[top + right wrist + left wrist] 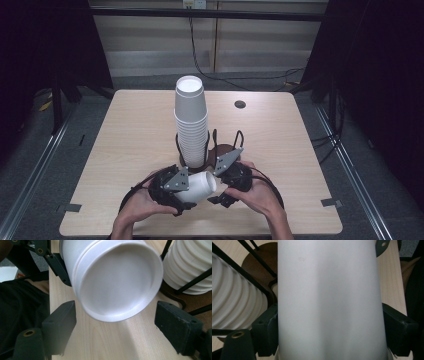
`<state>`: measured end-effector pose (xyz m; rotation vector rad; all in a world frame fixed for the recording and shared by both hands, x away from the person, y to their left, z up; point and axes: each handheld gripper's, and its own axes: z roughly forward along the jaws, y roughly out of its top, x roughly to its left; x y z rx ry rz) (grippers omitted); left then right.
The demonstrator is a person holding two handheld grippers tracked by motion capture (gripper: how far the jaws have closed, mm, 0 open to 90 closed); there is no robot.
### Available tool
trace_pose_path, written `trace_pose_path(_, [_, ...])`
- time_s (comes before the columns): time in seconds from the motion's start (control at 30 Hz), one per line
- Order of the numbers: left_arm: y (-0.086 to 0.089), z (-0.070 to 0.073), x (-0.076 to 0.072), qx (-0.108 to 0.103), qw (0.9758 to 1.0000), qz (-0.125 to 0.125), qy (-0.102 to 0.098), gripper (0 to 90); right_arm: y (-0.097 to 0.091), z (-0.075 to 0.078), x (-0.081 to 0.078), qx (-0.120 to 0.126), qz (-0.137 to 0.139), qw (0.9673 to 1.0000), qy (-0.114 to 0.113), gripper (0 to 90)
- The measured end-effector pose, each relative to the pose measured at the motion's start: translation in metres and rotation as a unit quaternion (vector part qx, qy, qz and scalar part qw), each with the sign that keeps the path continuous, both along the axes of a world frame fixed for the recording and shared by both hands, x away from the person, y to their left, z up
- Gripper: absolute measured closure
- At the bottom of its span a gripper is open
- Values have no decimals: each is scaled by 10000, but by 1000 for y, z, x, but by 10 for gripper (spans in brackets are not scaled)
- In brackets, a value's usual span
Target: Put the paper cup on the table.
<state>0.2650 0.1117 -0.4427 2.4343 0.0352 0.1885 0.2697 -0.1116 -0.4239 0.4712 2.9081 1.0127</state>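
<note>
Cup (200, 186) lies on its side above the near middle of the bench (125, 150), clamped across its wall by the left gripper (172, 187), base toward the right gripper (227, 182). That gripper's jaws stand wide open, either side of the base without touching. Just beyond, the cup stack (191, 120) stands in its wire holder (212, 147); bare bench lies left and right.

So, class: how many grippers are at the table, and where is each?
2. The left tool is clamped on a white cup at the near edge; the right tool is open, facing that cup's base.
</note>
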Motion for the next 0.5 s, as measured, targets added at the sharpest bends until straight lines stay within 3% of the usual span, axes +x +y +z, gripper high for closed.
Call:
trace_pose_path(0.13, [-3, -2, -1, 43, 9999, -108, 49, 162, 5, -2, 2, -195, 166, 9997, 55, 167])
trace_pose_path(0.3, [-7, -4, -3, 184, 9996, -179, 91, 162, 10, -6, 3, -444, 351, 9979, 306, 187])
trace_pose_path(0.4, [-9, -5, -3, 215, 9995, -219, 100, 162, 12, -5, 3, -443, 416, 9975, 365, 189])
trace_pose_path(0.5, [-9, -5, -2, 275, 9994, -163, 94, 163, 14, -3, 4, -429, 440, 9978, 236, 212])
